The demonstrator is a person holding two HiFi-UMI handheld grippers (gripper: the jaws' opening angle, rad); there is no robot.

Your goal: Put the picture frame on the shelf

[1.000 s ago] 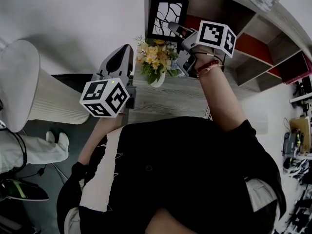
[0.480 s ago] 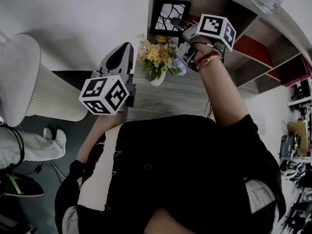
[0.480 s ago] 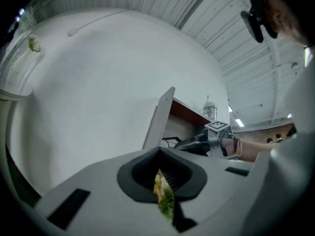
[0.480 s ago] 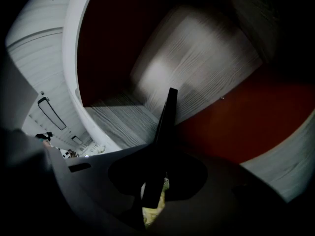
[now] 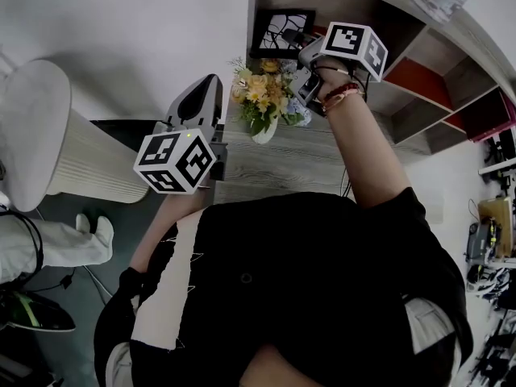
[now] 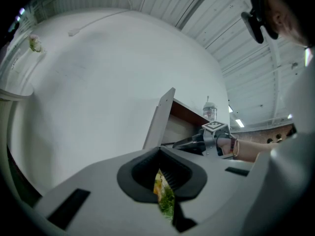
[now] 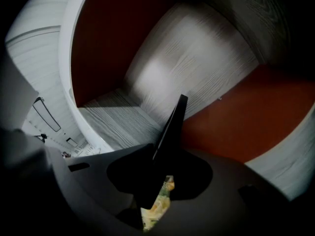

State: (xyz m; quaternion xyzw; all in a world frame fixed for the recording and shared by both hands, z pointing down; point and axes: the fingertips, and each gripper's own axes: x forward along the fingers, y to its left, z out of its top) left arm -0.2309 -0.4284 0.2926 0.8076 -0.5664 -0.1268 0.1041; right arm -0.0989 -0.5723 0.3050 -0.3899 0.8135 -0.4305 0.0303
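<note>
Picture frame (image 5: pixel 278 32) shifted deeper into shelf (image 5: pixel 403 110); right tongs (image 5: pixel 293 38) opening.

the picture frame (image 5: pixel 280 32) stands in the shelf (image 5: pixel 463 75), behind the flowers (image 5: pixel 264 99) on the tabletop (image 5: pixel 274 164).

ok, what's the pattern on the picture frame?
Picture frame: black branching lines on white; clearest in head view.
</note>
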